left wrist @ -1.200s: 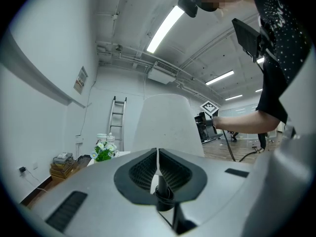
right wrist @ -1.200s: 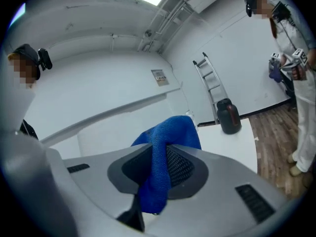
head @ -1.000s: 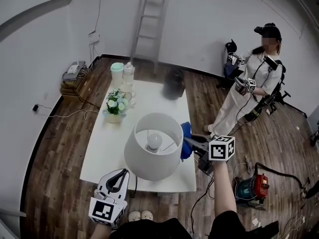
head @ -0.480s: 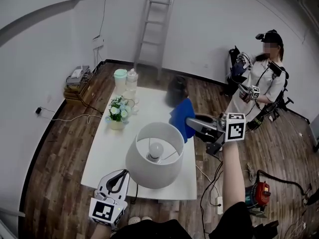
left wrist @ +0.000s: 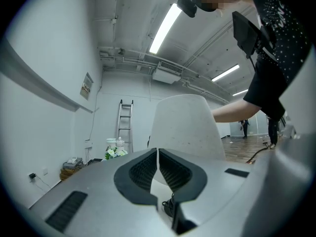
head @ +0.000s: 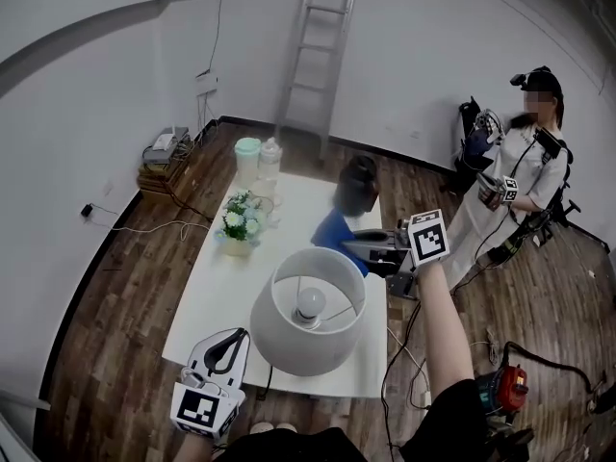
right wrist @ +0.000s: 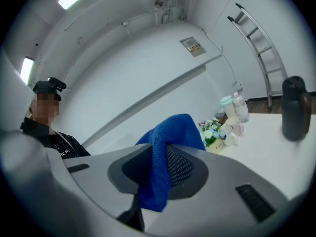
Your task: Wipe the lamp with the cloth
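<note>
One lamp (head: 310, 320), white shade, bulb showing inside, stands on the bench (head: 217, 296) at the near edge, toward the right corner. One blue cloth (head: 337, 234) hangs over the right edge just beyond the shade's far rim; contact with the shade cannot be told. Right gripper (head: 354, 248) reaches in from the right, jaws clamped on a fold of the cloth, which sticks out above and below them. Left gripper (head: 229, 340) sits low off the near edge, jaws pressed together with nothing between, aimed at the shade. On the bench besides: one flower pot (head: 239, 224) at the left edge, two bottles (head: 258, 158) at the far left corner, one dark flask (head: 358, 184) at the far right corner. One ladder (head: 318, 56) leans on the far wall. One other person (head: 510, 200) stands well off to the right.
</note>
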A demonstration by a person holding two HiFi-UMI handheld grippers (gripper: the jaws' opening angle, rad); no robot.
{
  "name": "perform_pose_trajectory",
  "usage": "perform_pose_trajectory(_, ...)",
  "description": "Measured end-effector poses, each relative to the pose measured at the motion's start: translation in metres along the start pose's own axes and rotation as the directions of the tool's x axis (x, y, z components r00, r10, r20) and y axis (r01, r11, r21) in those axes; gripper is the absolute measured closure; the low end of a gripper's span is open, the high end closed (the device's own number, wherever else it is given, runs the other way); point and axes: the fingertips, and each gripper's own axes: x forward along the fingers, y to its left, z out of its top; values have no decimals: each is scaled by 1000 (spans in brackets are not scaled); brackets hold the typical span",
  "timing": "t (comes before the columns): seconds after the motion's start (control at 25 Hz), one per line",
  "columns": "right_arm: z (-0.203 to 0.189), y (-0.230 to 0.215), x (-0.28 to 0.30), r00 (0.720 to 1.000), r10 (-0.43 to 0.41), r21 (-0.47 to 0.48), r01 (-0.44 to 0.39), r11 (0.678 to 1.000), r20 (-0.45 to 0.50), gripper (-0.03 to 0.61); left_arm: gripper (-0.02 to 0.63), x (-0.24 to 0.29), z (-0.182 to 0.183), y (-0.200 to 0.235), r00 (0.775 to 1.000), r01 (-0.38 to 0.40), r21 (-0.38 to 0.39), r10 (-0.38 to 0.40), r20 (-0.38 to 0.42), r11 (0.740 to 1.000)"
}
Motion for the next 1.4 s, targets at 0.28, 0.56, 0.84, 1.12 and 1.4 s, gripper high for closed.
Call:
perform_pose_trajectory(0.28,-58,-54,16,990,-51,150,71,986,-132,500,595,0,-6,4,999,-31,-13,30,-36,999)
perform_pose_trajectory(0.56,-27,-44,16,989,5,71,6,997,-151,501,595,5,-5,6,999,-32,-7,32,-23,999)
perform_pose_trajectory(0.84,67,39,44,948,226,-155,-264,952,-224,500,595,4,-5,5,999,-39,-14,39,-8,999)
perform_pose_trajectory(1.12,56,66,87,826,334,-172,-449,877,-454,500,595,7,-4,5,998,-59,-15,59,-11,998)
perform_pose_trajectory(1.4,7,26,122,751,361,12,-426,905,-553,501,595,11,-1,3,998,-55,-27,55,-8,998)
